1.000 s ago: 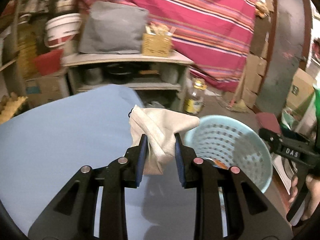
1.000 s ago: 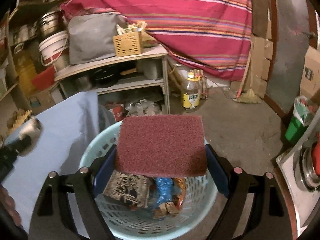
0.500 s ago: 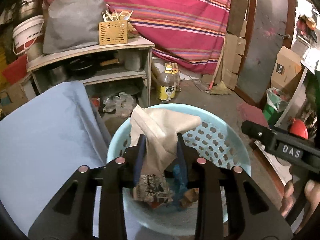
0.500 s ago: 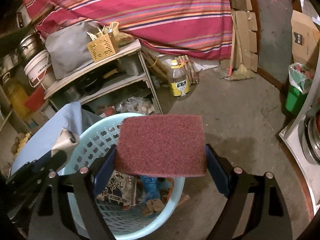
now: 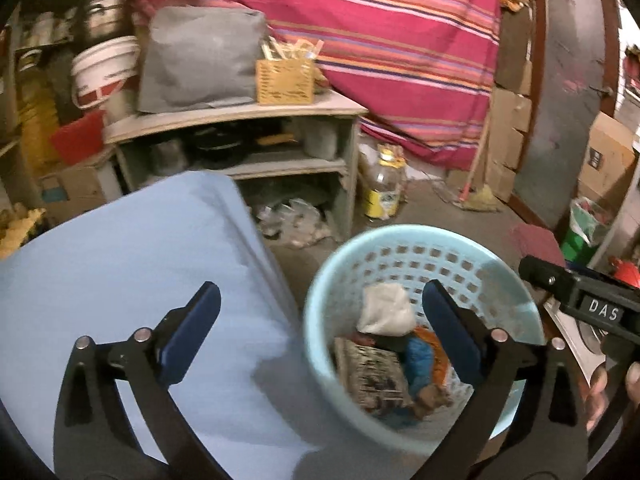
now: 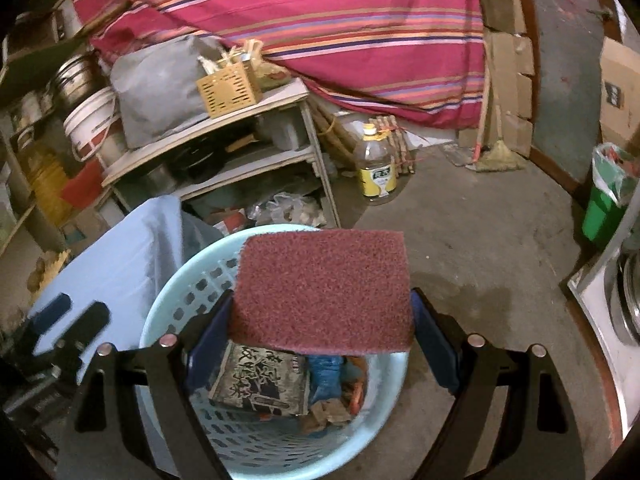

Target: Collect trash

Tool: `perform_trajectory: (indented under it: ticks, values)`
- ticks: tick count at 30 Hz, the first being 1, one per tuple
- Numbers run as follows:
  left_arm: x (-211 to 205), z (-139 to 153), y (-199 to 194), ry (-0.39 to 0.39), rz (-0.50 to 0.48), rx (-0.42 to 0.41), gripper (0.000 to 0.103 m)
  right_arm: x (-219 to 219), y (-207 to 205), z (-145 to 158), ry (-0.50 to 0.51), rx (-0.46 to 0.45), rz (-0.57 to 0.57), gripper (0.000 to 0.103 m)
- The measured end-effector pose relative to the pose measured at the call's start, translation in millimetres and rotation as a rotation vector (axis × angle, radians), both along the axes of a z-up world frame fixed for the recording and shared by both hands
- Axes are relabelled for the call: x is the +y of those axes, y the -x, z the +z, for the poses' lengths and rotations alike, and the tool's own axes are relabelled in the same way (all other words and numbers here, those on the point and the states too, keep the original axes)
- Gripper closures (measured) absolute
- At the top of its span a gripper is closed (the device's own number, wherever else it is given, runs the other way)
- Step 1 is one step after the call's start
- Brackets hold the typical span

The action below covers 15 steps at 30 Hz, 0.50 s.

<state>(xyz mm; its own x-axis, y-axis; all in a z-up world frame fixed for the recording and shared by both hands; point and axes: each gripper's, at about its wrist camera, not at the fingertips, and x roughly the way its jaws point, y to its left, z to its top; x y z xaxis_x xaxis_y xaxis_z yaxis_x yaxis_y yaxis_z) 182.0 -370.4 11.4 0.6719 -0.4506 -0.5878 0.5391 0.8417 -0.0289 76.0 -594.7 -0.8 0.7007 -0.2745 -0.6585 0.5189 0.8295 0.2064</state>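
Pad (image 6: pixel 322 288) clamped in right claw (image 6: pixel 320 336) over basket (image 6: pixel 168 304); left claw (image 5: pixel 320 320) just opened wide, empty, bag (image 5: pixel 386 310) in basket.

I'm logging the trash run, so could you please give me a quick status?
Left gripper just opened, empty. Beige bag in the blue basket. Right gripper shut on the maroon scouring pad, above the basket. Nothing in the way.

Dim indoor light, strong fisheye warp w/ dark corners, slight motion blur.
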Motion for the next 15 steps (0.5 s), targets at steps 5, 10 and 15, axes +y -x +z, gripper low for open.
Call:
perform_trajectory:
  ticks: [5, 10, 15]
  values:
    - [35, 11, -1, -0.002, 0.062, -0.031, 0.005, 19, -16, -1, 0.009, 0.012, 0.046, 0.019]
    - [72, 22, 2, 0.014, 0.11, -0.044, 0.005, 32, -27, -5, 0.042, 0.041, 0.05, 0.009]
    - [109, 26, 7, 0.003, 0.173, -0.047, 0.005, 41, -28, -2, 0.06, 0.037, 0.054, 0.009]
